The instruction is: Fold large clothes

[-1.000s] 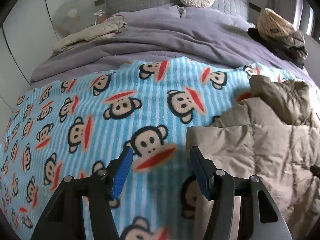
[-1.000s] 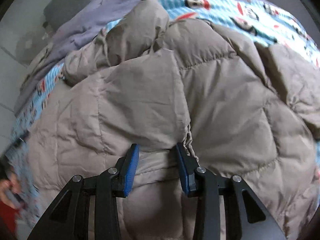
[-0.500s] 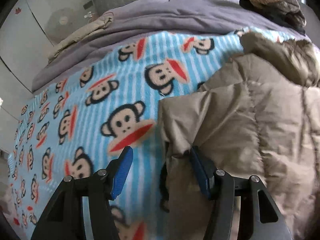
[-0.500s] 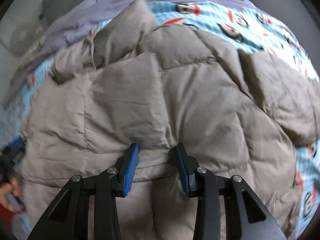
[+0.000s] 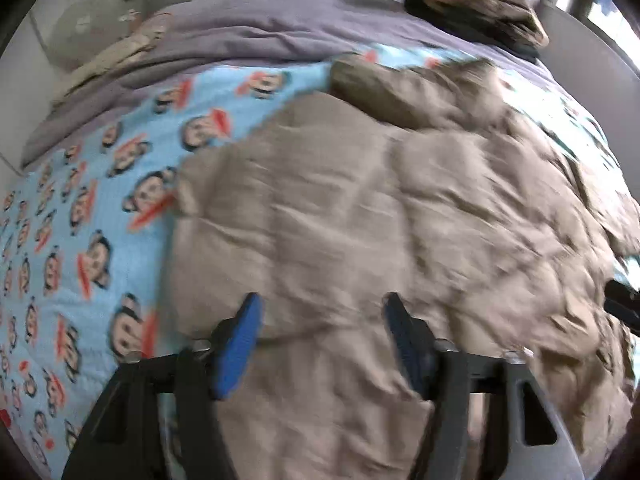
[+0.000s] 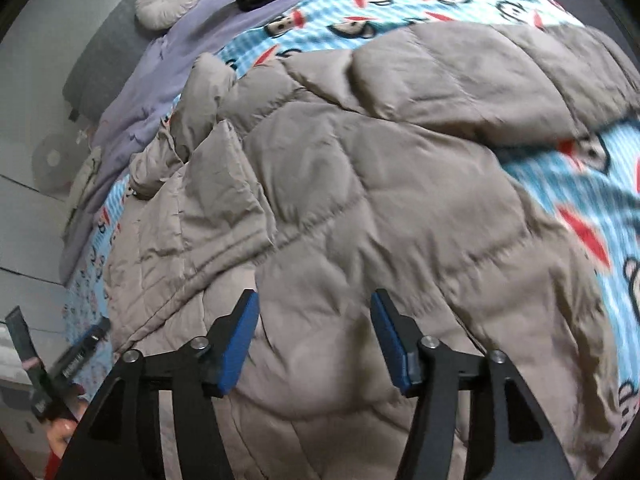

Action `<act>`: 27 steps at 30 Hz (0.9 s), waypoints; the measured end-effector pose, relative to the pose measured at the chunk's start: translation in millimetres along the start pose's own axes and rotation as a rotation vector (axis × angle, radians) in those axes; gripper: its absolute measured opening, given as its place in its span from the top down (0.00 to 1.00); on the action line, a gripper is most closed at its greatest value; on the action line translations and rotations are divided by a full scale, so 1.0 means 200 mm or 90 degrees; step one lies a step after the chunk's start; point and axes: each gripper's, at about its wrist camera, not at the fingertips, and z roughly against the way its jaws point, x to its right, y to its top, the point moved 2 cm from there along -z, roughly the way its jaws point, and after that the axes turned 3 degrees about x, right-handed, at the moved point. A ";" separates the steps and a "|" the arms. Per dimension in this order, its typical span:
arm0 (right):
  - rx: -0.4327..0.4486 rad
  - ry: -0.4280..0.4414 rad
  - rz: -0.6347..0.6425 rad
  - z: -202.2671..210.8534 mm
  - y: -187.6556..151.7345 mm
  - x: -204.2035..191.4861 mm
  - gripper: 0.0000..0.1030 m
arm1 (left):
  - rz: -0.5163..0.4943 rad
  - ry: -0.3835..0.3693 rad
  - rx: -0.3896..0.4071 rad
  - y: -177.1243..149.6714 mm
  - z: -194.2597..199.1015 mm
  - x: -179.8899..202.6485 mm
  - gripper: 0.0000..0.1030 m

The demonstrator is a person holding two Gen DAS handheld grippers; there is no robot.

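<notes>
Both tools, left tool (image 5: 320,332) and right tool (image 6: 314,328), just spread, released over the padded coat (image 6: 360,200) on the bed (image 6: 560,200)

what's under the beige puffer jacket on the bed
The beige quilted puffer jacket lies on a blue striped fleece blanket with cartoon monkey faces, which shows around its edges. Whatever lies directly beneath the jacket's middle is covered.

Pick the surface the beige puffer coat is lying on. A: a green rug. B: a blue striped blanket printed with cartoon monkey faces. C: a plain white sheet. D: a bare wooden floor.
B: the right wrist view shows the puffer coat spread across the blue monkey-print blanket, which shows around its edges and again beside it in the left wrist view.
</notes>
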 end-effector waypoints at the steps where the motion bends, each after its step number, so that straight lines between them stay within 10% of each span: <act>1: -0.001 0.010 -0.010 0.02 0.00 0.04 0.35 | -0.001 -0.003 0.006 -0.01 0.02 0.04 0.03; 13: 0.079 0.072 -0.187 0.26 0.24 0.67 0.01 | -0.005 -0.035 -0.016 -0.03 0.02 0.50 0.01; 27: 0.136 0.133 -0.378 0.28 0.72 1.45 0.00 | 0.030 -0.013 -0.053 -0.03 -0.05 0.80 0.01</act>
